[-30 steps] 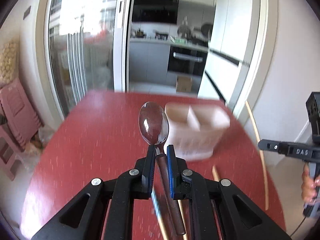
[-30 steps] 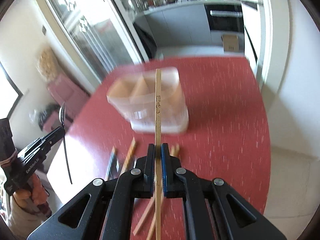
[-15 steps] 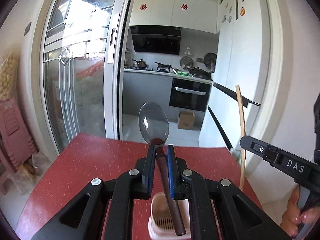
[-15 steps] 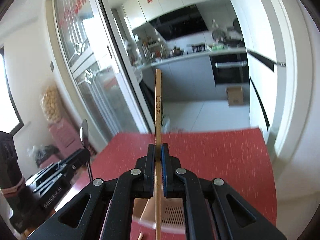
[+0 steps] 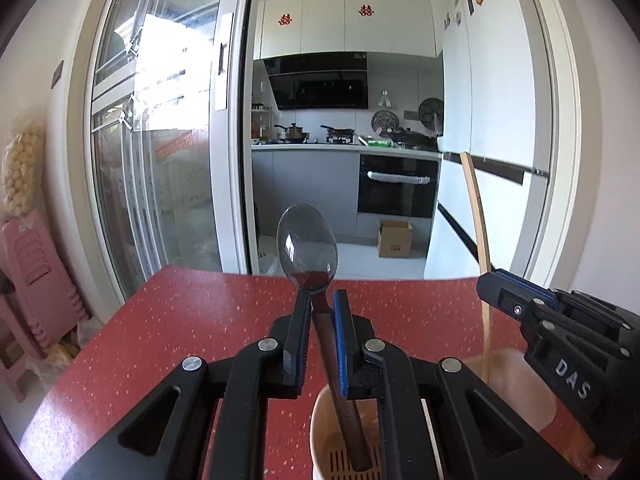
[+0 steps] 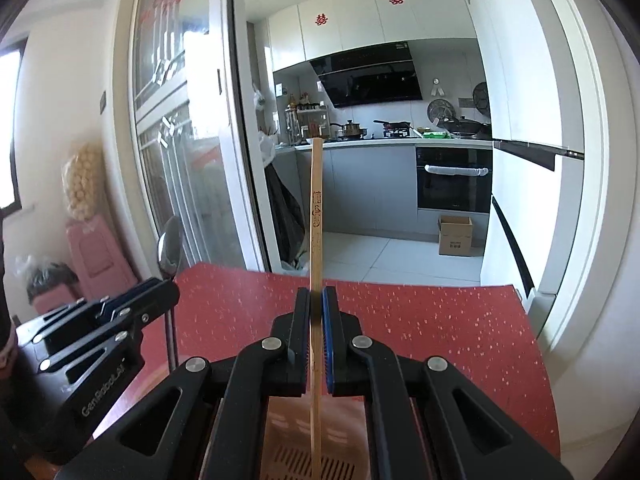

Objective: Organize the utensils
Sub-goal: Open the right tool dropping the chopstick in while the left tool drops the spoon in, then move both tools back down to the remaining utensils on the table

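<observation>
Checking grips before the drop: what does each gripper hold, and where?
Left gripper holds the spoon by the handle just below its bowl; right gripper holds the chopstick near its middle.

Light source: daylight through the tall sliding glass door, blown out to white glare on its upper panes.
Brightness: both views bright; white kitchen cabinets evenly lit.
Reflection: the polished metal spoon bowl mirrors the room darkly.
Distortion: strong fisheye; door frames bow outward, corners vignette to black.
Focus: background sharp; the pale plastic utensil holder at the bottom edge is soft and blurred.
</observation>
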The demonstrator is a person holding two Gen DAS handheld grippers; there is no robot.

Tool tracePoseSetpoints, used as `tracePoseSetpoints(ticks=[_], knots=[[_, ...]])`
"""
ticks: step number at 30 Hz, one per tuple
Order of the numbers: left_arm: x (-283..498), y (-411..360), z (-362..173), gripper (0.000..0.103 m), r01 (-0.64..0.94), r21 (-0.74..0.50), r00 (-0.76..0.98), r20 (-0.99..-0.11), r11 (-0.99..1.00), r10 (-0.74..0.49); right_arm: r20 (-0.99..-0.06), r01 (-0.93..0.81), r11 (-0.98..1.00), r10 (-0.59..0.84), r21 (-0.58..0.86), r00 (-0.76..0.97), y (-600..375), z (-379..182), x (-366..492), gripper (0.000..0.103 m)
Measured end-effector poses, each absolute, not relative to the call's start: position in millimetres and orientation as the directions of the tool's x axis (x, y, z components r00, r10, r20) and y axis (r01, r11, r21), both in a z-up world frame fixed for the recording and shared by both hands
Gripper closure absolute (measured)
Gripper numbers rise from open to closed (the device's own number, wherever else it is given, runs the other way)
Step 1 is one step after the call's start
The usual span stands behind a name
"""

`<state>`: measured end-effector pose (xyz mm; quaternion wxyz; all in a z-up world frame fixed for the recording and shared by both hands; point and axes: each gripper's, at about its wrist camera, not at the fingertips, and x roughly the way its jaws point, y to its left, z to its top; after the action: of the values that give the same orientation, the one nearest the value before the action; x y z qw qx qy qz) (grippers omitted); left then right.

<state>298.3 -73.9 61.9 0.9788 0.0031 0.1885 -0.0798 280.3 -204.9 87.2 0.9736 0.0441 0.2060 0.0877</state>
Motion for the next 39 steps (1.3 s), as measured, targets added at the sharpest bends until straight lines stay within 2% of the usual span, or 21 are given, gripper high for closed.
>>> tracePoseSetpoints(ticks=[5,10,17,20,22,26,28,32,33,34,35,37,39], knots=[[287.4,-79.2,55.5,0.062,0.162,0.026,0.919,-0.368,0.986,-0.141,-0.401,-0.178,0.982,0.185,0.057,0.897,-196.7,73.8,262.8,0.097],[281.1,-86.5,51.0,0.062,0.166,0.081,0.914,-0.386,0.983,-0.123,-0.435,-0.17,0.983,0.183,0.07,0.882,-198.6,67.1,258.7,0.097],[272.4,-74.6,53.2,0.062,0.134,0.047,0.908,-0.407,0.99,-0.104,-0.471,-0.178,0.979,0.203,0.097,0.859,-203.2,71.7,259.8,0.096],[264.1,-65.7,57.6,0.062,0.12,0.031,0.903,-0.418,0.992,-0.097,-0.491,-0.181,0.976,0.217,0.12,0.844,-205.6,73.6,260.5,0.085],[257.6,-61.7,59.8,0.061,0.116,0.023,0.902,-0.421,0.993,-0.095,-0.489,-0.171,0.975,0.22,0.144,0.844,-210.0,77.7,256.9,0.073],[238.0,-47.3,62.2,0.061,0.107,-0.004,0.895,-0.434,0.994,-0.098,-0.482,-0.164,0.972,0.227,0.17,0.846,-217.3,88.5,243.8,0.068],[230.6,-39.6,62.3,0.061,0.104,-0.022,0.889,-0.446,0.994,-0.102,-0.48,-0.157,0.97,0.23,0.188,0.846,-224.2,94.4,233.7,0.061],[212.3,-24.0,56.7,0.061,0.092,-0.06,0.865,-0.49,0.994,-0.11,-0.5,-0.128,0.966,0.228,0.226,0.836,-237.2,99.6,212.0,0.055],[207.2,-20.2,54.1,0.048,0.092,-0.07,0.857,-0.502,0.993,-0.115,-0.51,-0.119,0.964,0.228,0.238,0.83,-240.2,99.3,206.4,0.051],[202.8,-17.4,51.8,0.003,0.089,-0.076,0.85,-0.514,0.993,-0.115,-0.521,-0.112,0.961,0.232,0.252,0.822,-242.8,98.2,200.6,0.049],[195.2,-12.8,48.7,0.0,0.065,-0.081,0.845,-0.525,0.995,-0.098,-0.531,-0.107,0.959,0.236,0.264,0.814,-244.7,96.7,195.7,0.048],[179.4,-6.1,46.8,0.0,0.04,-0.09,0.862,-0.501,0.995,-0.08,-0.556,-0.089,0.955,0.24,0.284,0.796,-248.0,91.5,183.8,0.042],[168.6,-4.3,39.2,0.0,0.048,-0.079,0.842,-0.533,0.996,-0.083,-0.583,-0.073,0.952,0.241,0.297,0.776,-249.6,84.9,171.1,0.036]])
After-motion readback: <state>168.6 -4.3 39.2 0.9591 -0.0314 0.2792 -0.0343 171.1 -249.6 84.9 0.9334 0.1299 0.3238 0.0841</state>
